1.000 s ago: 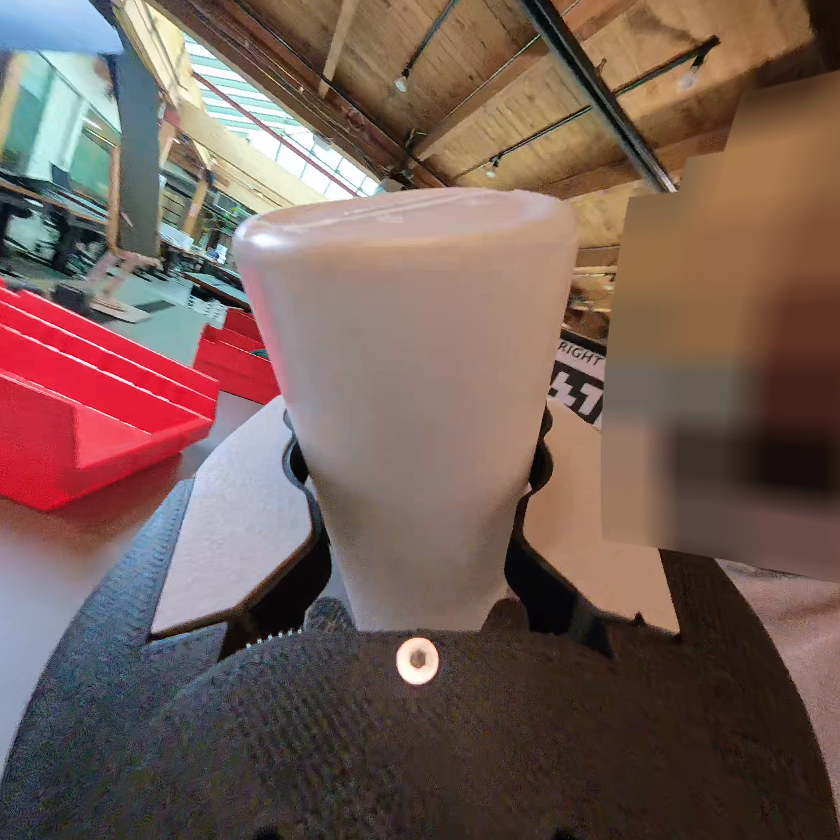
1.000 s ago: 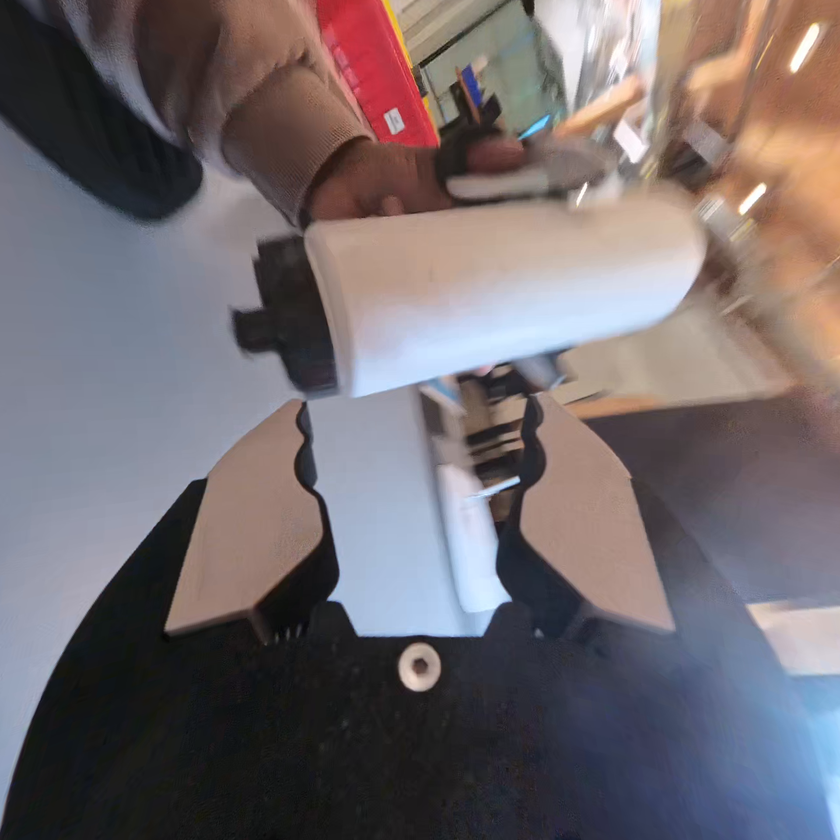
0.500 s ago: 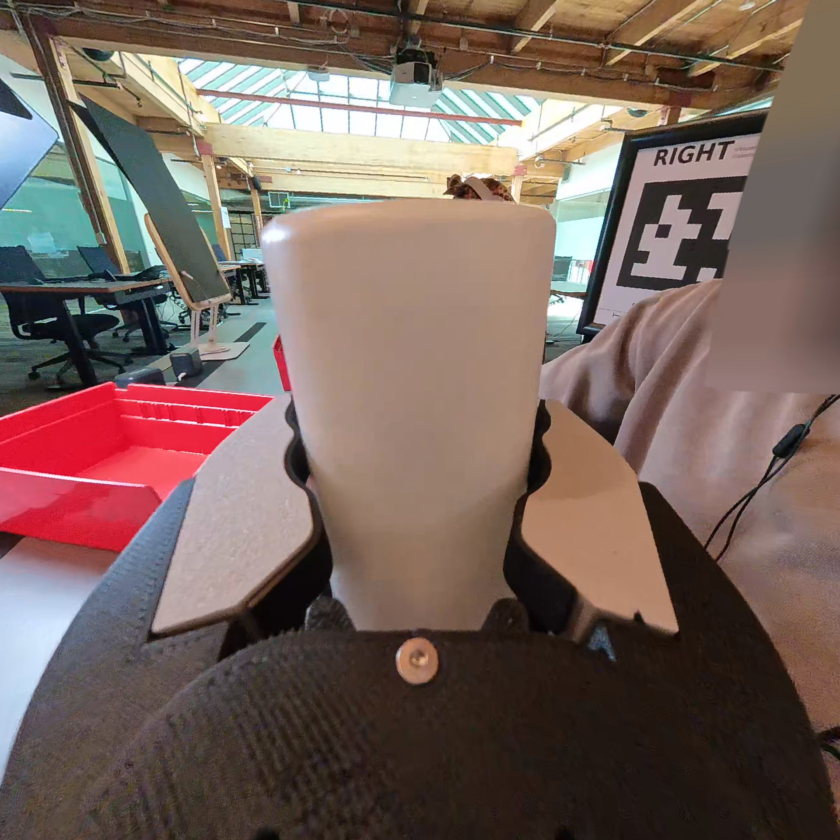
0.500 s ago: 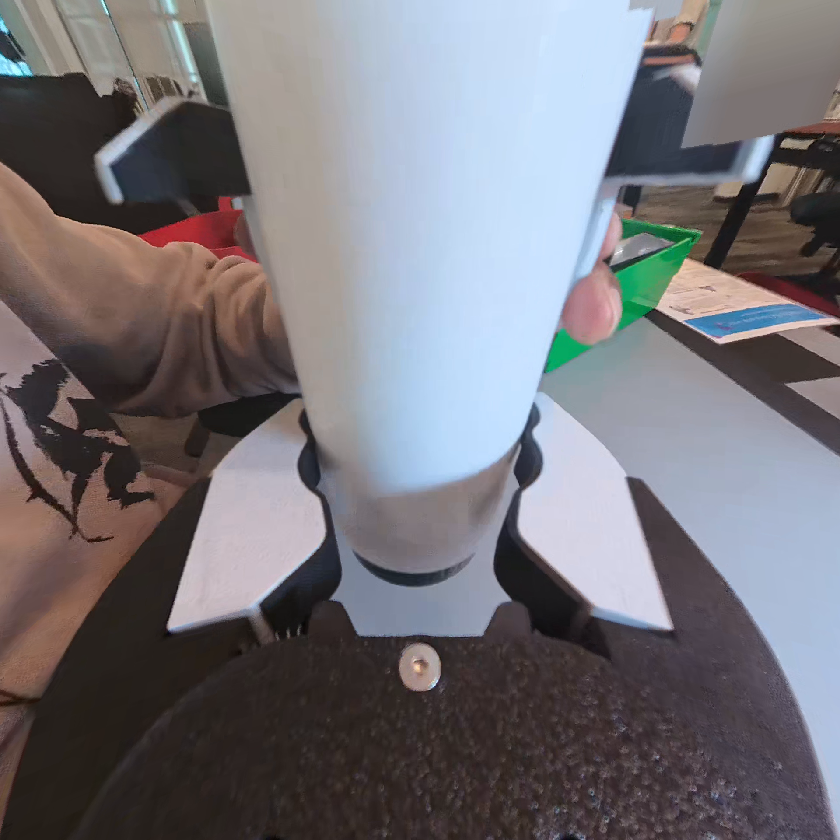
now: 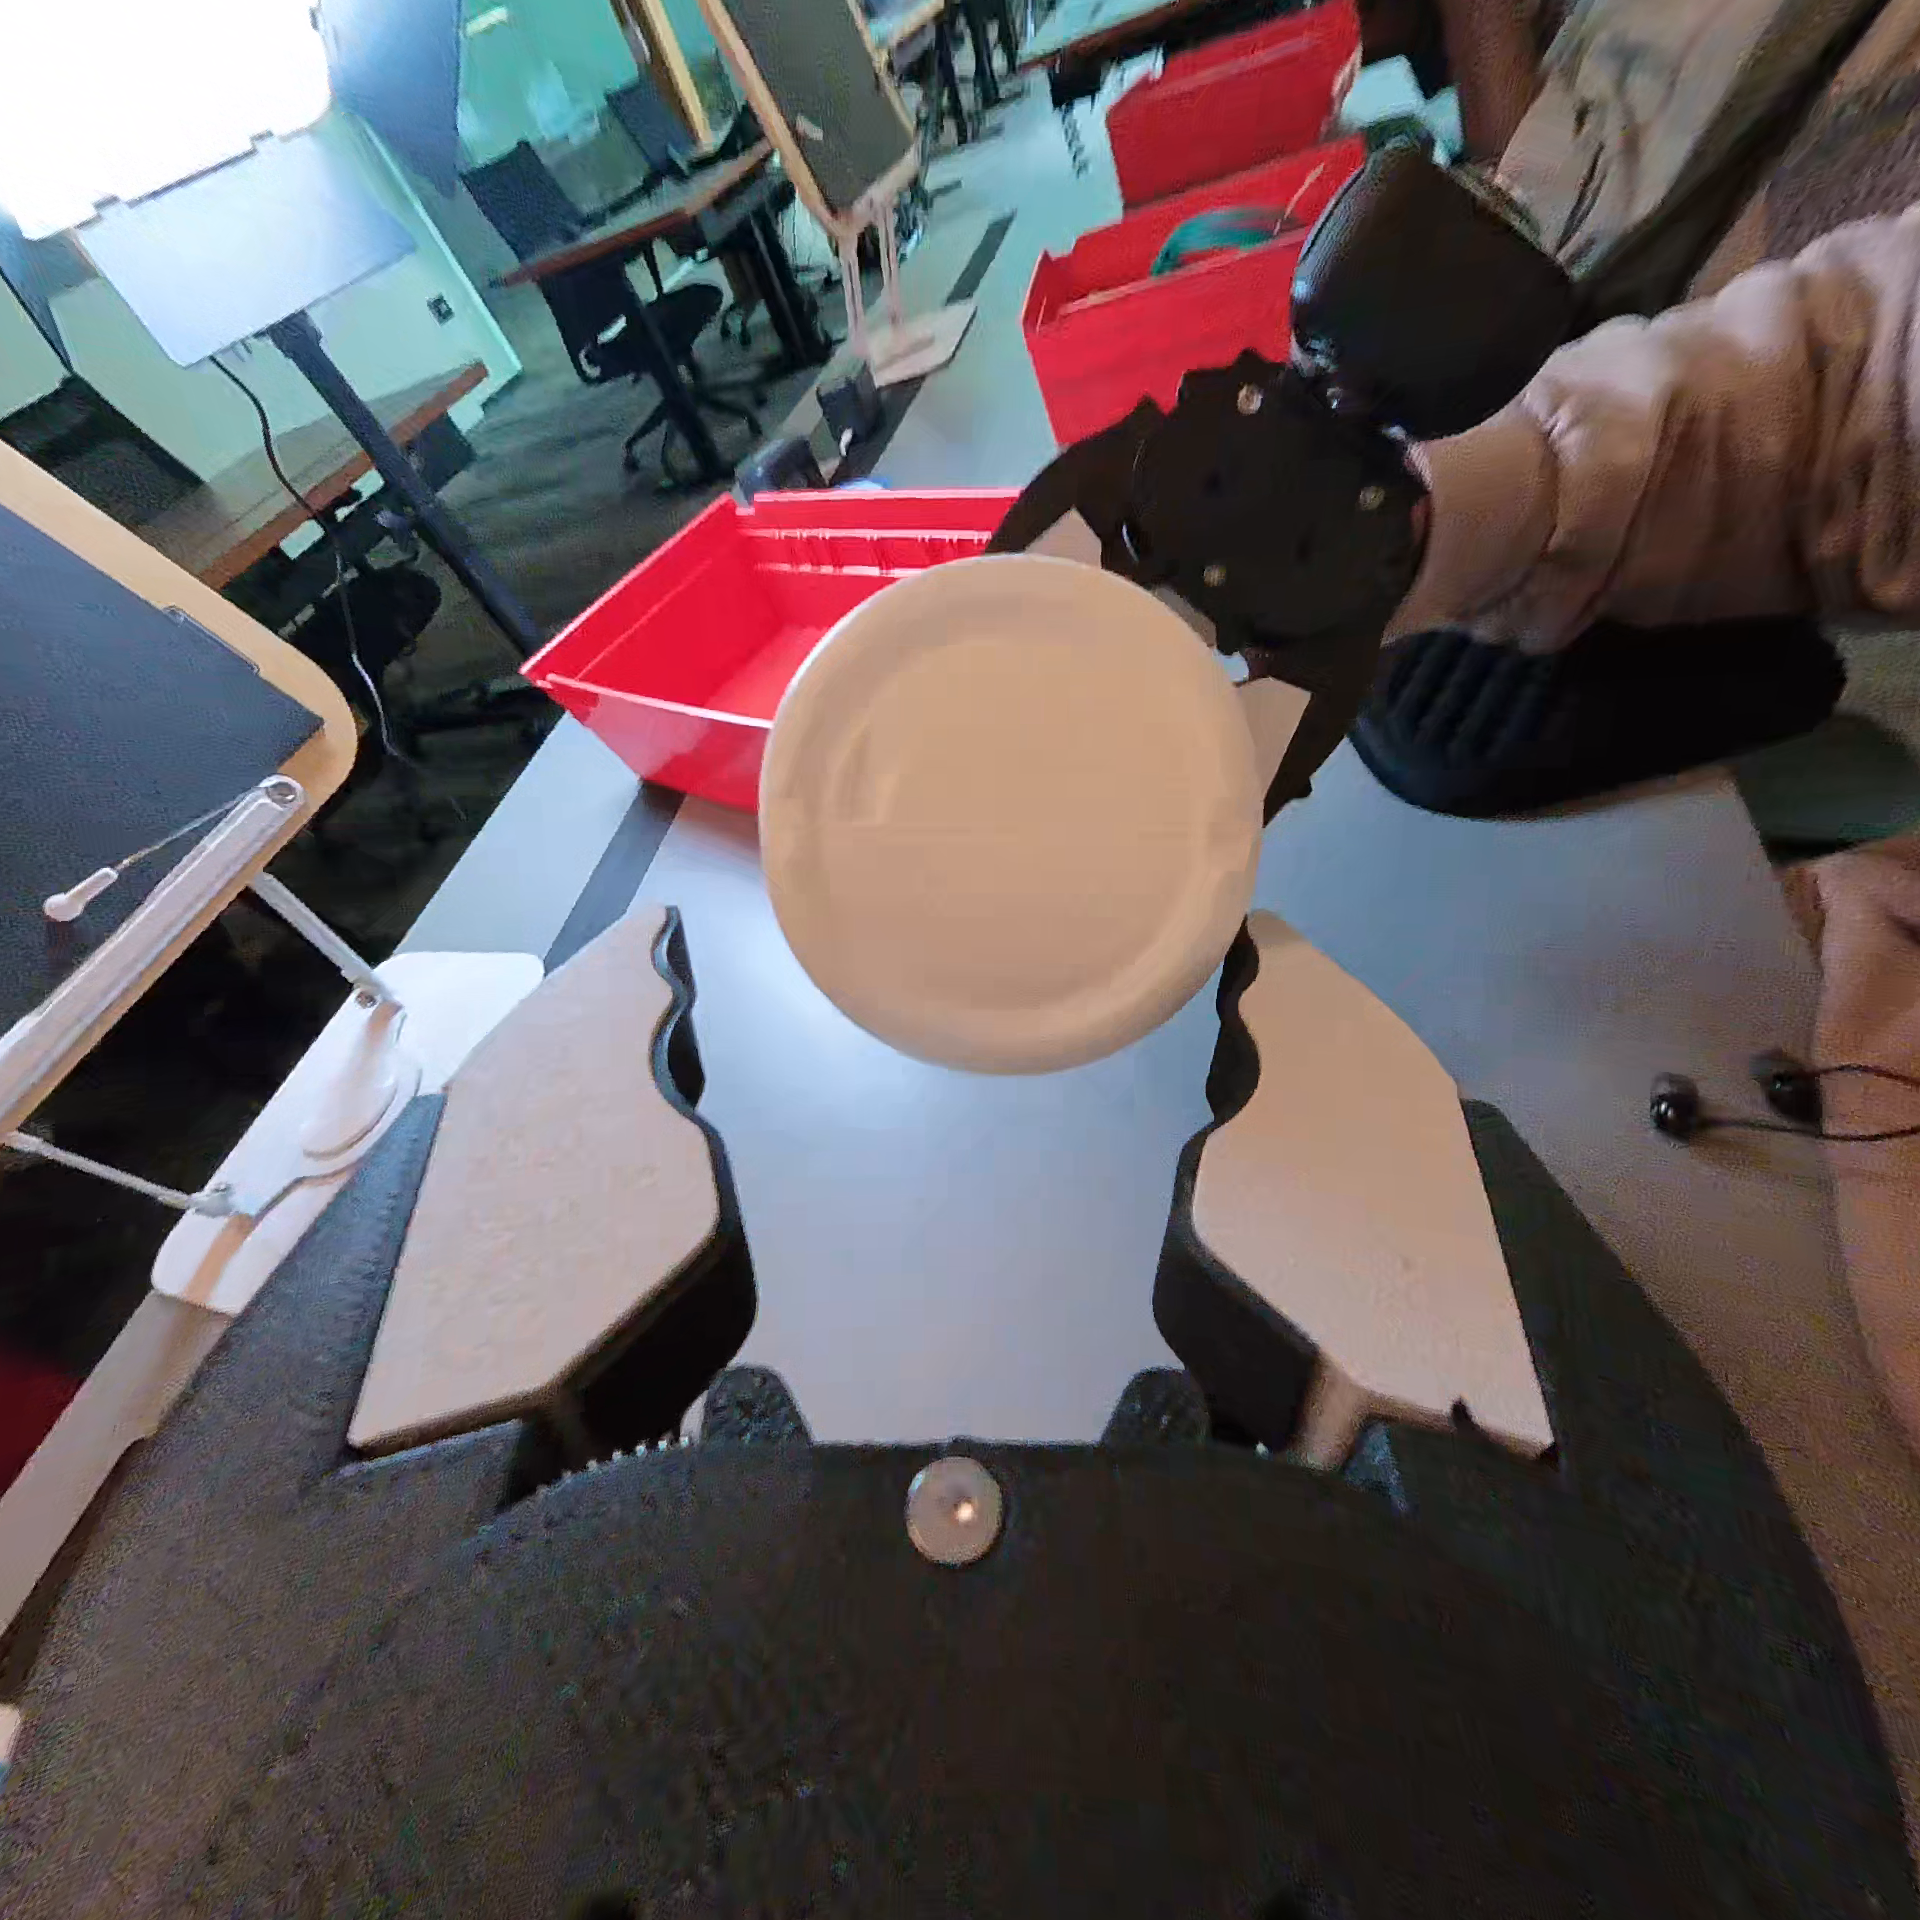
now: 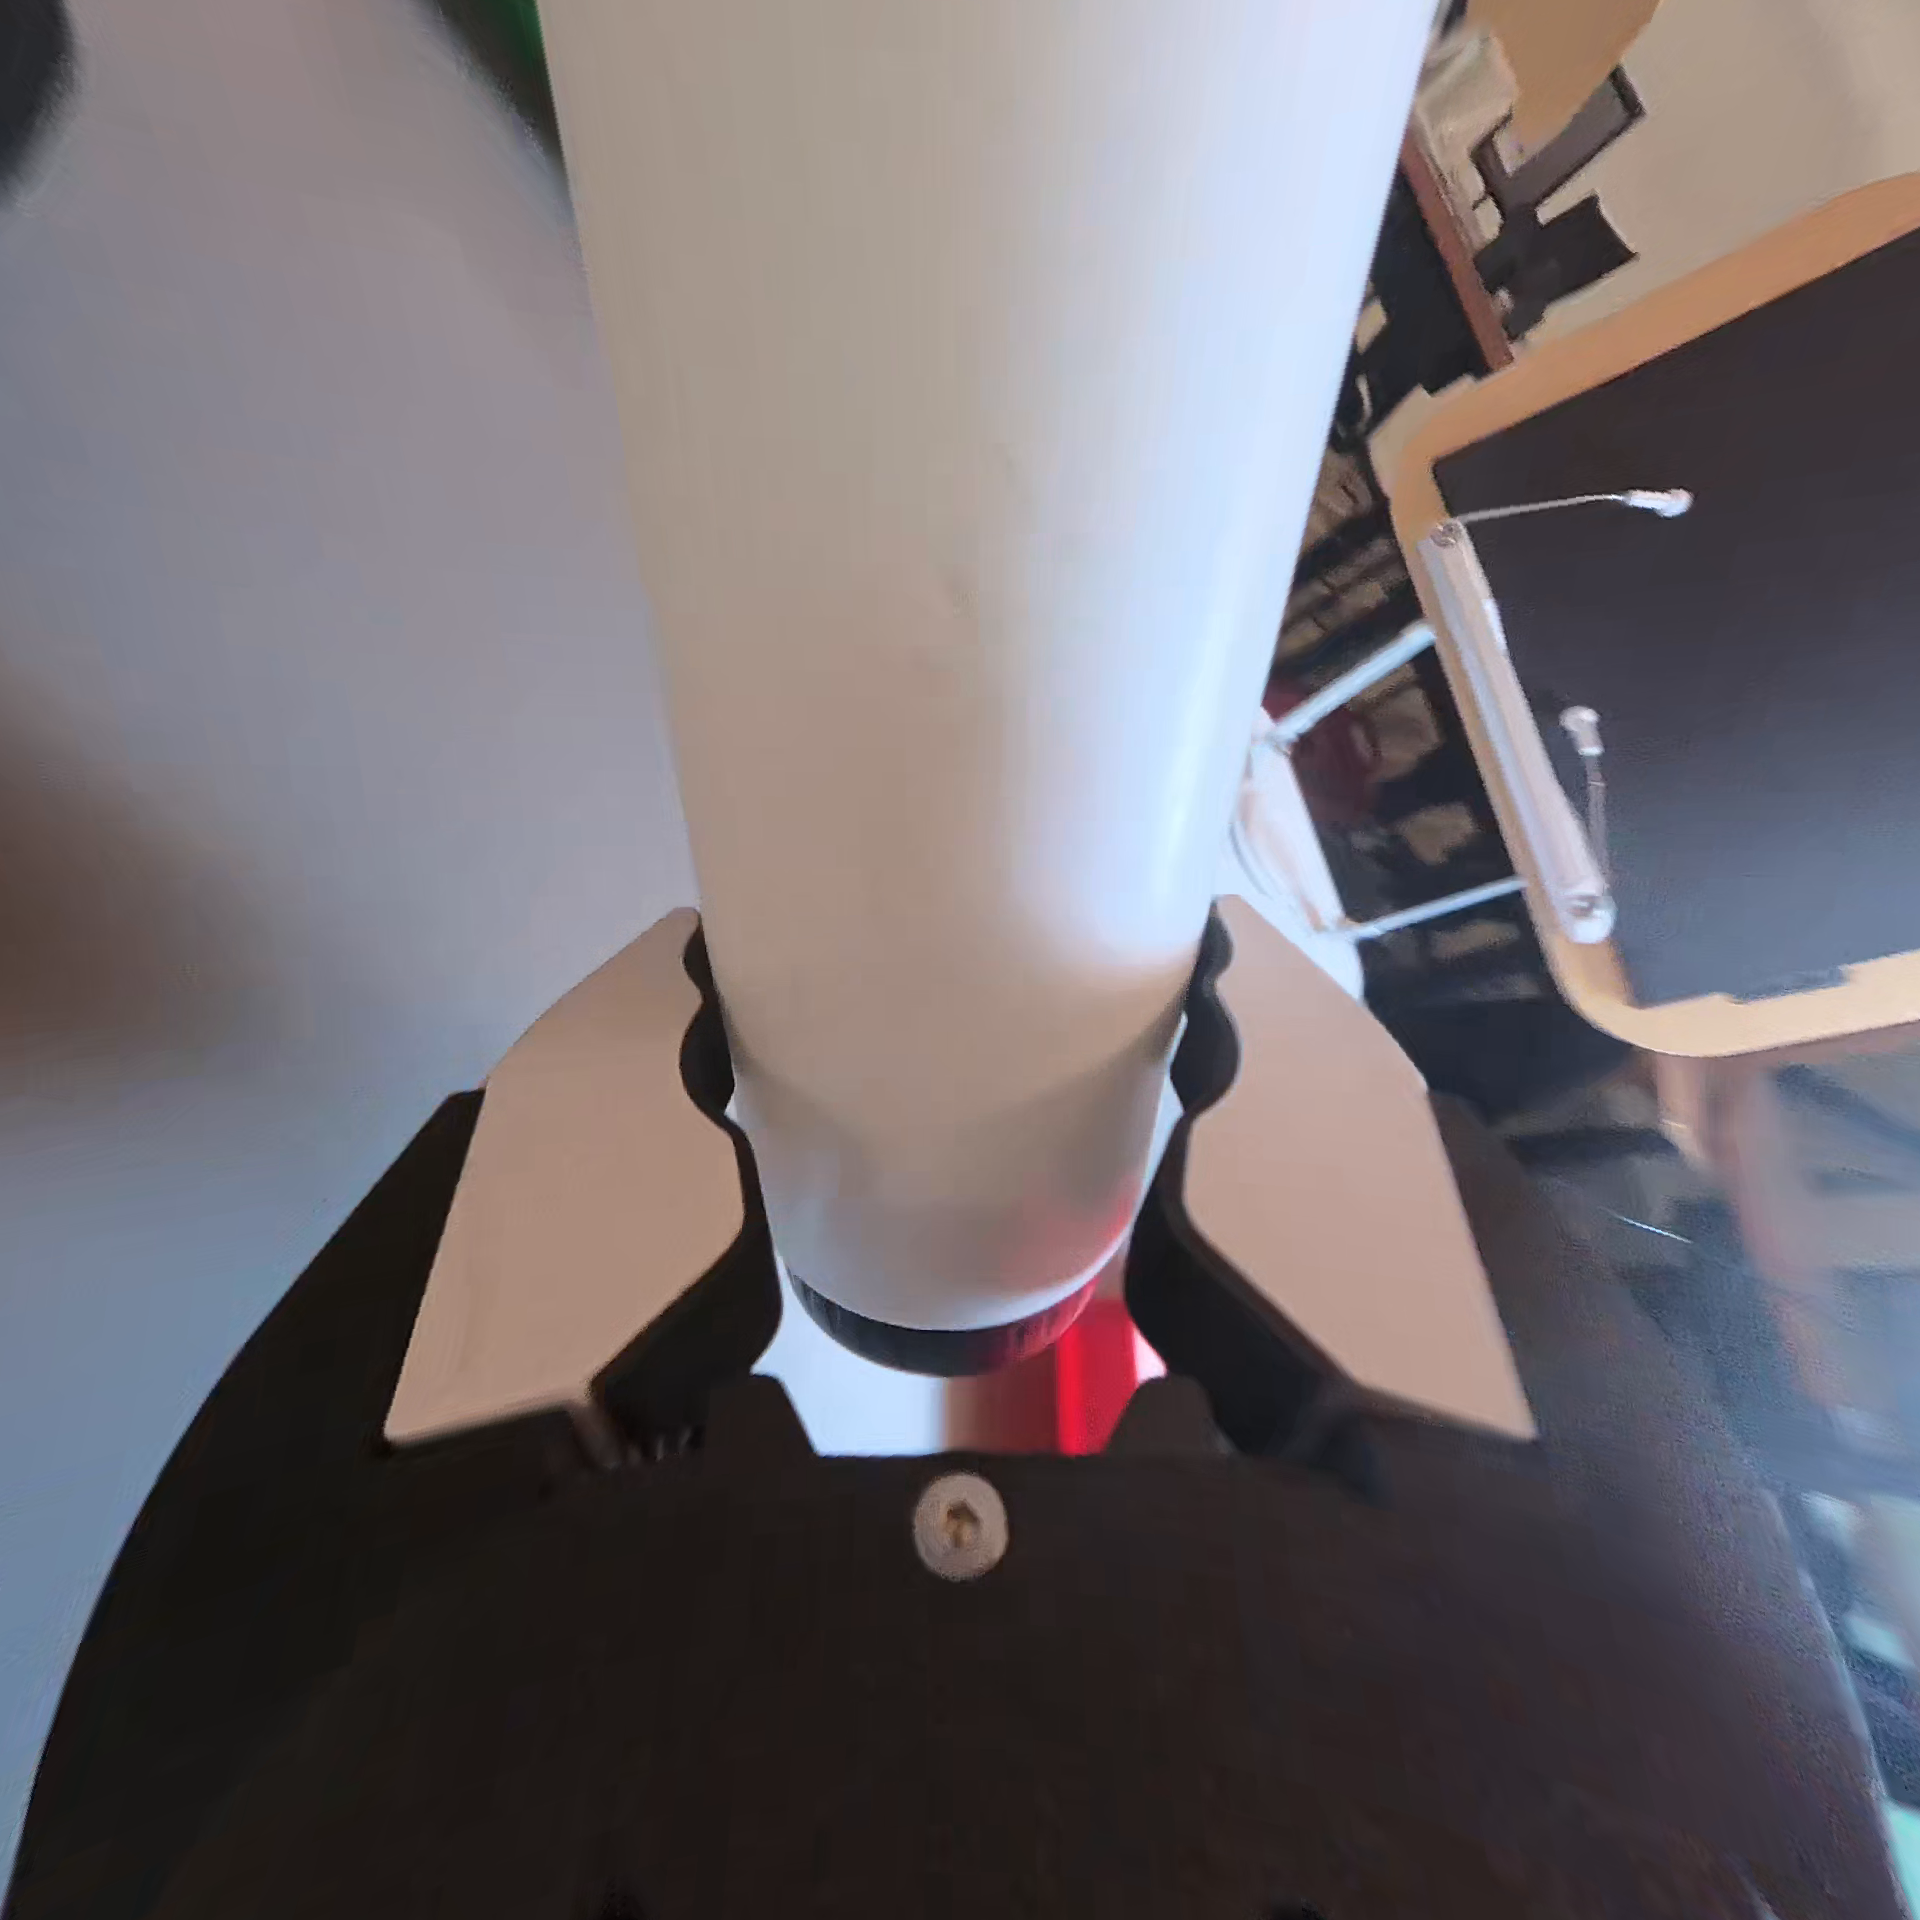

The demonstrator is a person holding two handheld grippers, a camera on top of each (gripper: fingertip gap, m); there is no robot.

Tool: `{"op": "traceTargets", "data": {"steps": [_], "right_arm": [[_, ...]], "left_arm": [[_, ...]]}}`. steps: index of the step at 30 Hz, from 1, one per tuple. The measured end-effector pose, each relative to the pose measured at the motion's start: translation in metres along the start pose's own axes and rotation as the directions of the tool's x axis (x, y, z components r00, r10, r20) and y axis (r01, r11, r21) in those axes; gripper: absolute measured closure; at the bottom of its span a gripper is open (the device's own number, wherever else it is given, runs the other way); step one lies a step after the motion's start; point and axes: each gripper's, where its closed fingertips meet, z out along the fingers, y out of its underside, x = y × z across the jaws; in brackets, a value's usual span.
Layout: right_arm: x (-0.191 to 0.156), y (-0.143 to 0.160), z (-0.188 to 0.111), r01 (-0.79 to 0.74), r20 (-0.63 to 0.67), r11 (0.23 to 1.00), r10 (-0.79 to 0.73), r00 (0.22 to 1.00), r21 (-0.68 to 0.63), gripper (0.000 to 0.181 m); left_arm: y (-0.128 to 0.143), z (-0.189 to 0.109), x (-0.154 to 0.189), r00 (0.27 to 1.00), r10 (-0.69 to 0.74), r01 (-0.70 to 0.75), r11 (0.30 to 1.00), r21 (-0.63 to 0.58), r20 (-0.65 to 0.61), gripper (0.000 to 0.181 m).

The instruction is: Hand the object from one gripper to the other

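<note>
The right gripper (image 6: pixel 951 1049) is clamped on the white bottle (image 6: pixel 966 582) near its black cap; the left gripper (image 5: pixel 956 1023) stands wide apart, empty, the bottle's round base (image 5: pixel 1008 816) just beyond its fingertips.

Both views are bent at the edges by wide-angle distortion. In the left view a lamp panel (image 5: pixel 156 94) is blown out to glare at upper left. The right view is smeared by motion blur along its left side.
</note>
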Motion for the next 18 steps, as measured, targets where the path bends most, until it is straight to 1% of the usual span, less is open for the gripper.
{"op": "traceTargets", "data": {"steps": [2,4,5,6,7,8,10,12,13,14,16,18], "right_arm": [[0.008,0.008,0.001,0.136,-0.049,0.983,-0.143,0.988,-0.123,0.096],[0.006,0.007,0.002,0.220,-0.045,0.960,-0.231,0.972,-0.172,0.096],[0.002,0.004,0.003,0.246,-0.031,0.954,-0.255,0.966,-0.170,0.096],[0.001,0.008,0.004,0.269,-0.031,0.941,-0.280,0.959,-0.203,0.096],[0.002,0.009,0.003,0.278,-0.038,0.939,-0.291,0.956,-0.203,0.096],[0.001,0.008,0.002,0.280,-0.042,0.941,-0.293,0.955,-0.187,0.096],[0.003,0.004,-0.003,0.286,-0.064,0.944,-0.300,0.952,-0.165,0.096],[0.012,-0.007,-0.013,0.309,-0.134,0.944,-0.323,0.937,-0.119,0.096],[0.016,-0.016,-0.021,0.290,-0.156,0.955,-0.297,0.942,-0.069,0.094],[0.020,-0.023,-0.029,0.245,-0.160,0.969,-0.244,0.956,-0.015,0.093],[0.035,-0.033,-0.052,0.143,-0.183,0.985,-0.124,0.975,0.094,0.085],[0.045,-0.037,-0.074,-0.005,-0.126,0.970,0.036,0.991,0.244,0.083]], "left_arm": [[0.011,0.008,0.007,0.999,0.043,-0.043,0.994,-0.102,-0.003,0.079],[0.025,0.018,0.007,0.994,0.103,-0.096,0.978,-0.186,0.030,0.073],[0.035,0.022,0.006,0.989,0.144,-0.133,0.964,-0.229,0.032,0.077],[0.042,0.025,0.007,0.987,0.162,-0.152,0.954,-0.257,0.019,0.077],[0.047,0.026,0.007,0.985,0.174,-0.162,0.950,-0.267,0.020,0.077],[0.049,0.026,0.007,0.983,0.182,-0.171,0.951,-0.258,0.021,0.077],[0.044,0.026,0.009,0.983,0.184,-0.175,0.964,-0.198,0.026,0.078],[0.033,0.021,0.008,0.981,0.188,-0.181,0.975,-0.126,0.046,0.078],[0.025,0.016,0.008,0.984,0.172,-0.169,0.983,-0.075,0.045,0.078],[0.017,0.011,0.008,0.986,0.159,-0.158,0.987,-0.027,0.041,0.078],[0.005,-0.003,0.005,0.990,0.136,-0.137,0.990,0.043,0.045,0.078],[-0.007,-0.018,0.004,0.995,0.093,-0.096,0.988,0.120,0.030,0.079]]}}
